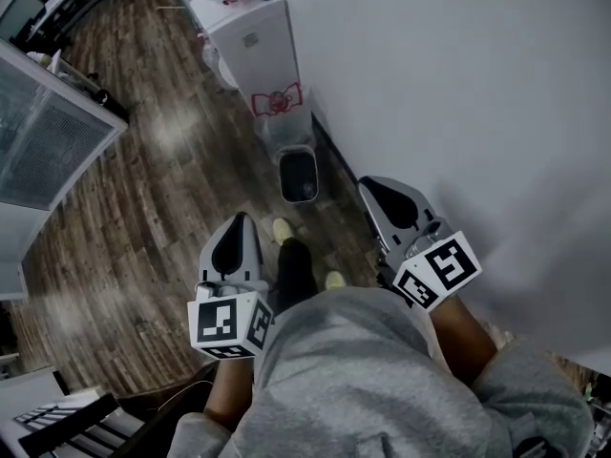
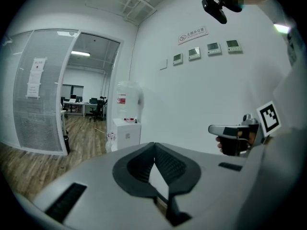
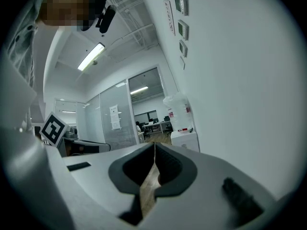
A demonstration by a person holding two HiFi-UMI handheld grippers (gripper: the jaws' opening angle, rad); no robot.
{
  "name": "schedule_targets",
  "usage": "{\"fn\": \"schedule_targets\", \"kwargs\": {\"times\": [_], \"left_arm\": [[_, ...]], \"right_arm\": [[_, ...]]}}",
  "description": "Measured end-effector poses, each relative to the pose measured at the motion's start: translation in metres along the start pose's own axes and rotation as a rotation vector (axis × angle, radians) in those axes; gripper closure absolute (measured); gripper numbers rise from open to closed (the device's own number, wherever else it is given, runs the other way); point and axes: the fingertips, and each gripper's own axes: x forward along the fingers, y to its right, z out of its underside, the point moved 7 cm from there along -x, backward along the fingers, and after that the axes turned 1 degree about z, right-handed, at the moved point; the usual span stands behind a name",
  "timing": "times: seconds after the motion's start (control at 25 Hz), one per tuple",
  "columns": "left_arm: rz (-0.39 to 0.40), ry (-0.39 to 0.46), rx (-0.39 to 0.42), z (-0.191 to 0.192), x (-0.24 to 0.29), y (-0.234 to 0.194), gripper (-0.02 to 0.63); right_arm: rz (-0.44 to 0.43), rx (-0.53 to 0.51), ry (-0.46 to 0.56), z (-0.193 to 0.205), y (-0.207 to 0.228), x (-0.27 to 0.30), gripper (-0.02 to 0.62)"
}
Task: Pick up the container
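Note:
A small grey bin (image 1: 298,176), open at the top, stands on the wooden floor against the white wall, just in front of the water dispenser (image 1: 256,46). My left gripper (image 1: 238,219) hangs at waist height, left of the bin and well above the floor, its jaws shut with nothing between them. My right gripper (image 1: 368,185) is held close to the wall, right of the bin, also shut and empty. In the left gripper view the closed tips of the left gripper (image 2: 154,145) meet, and the right gripper (image 2: 236,130) shows off to the side. The bin is hidden in both gripper views.
The white wall (image 1: 458,93) runs along my right. The water dispenser (image 2: 125,128) with its bottle stands ahead. A glass partition (image 1: 48,136) is at the left, and a chair or table edge (image 1: 67,423) is at the lower left. My shoes (image 1: 284,230) are near the bin.

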Motion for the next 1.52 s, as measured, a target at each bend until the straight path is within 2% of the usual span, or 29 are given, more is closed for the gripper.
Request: {"fn": "schedule_targets", "kwargs": {"times": [0.44,1.0,1.52], "left_arm": [[0.034,-0.015,-0.013,-0.024,0.075,-0.055,0.592],[0.073,-0.051,-0.034,-0.043,0.145,-0.137,0.592],[0.137,-0.094,-0.045,-0.04,0.206,-0.199,0.591]], "right_arm": [[0.025,-0.007,-0.035,-0.012,0.027,0.085,0.569],[0.051,-0.02,-0.093,-0.02,0.032,0.19,0.569],[0.099,-0.029,-0.126,-0.015,0.038,0.268,0.569]]}}
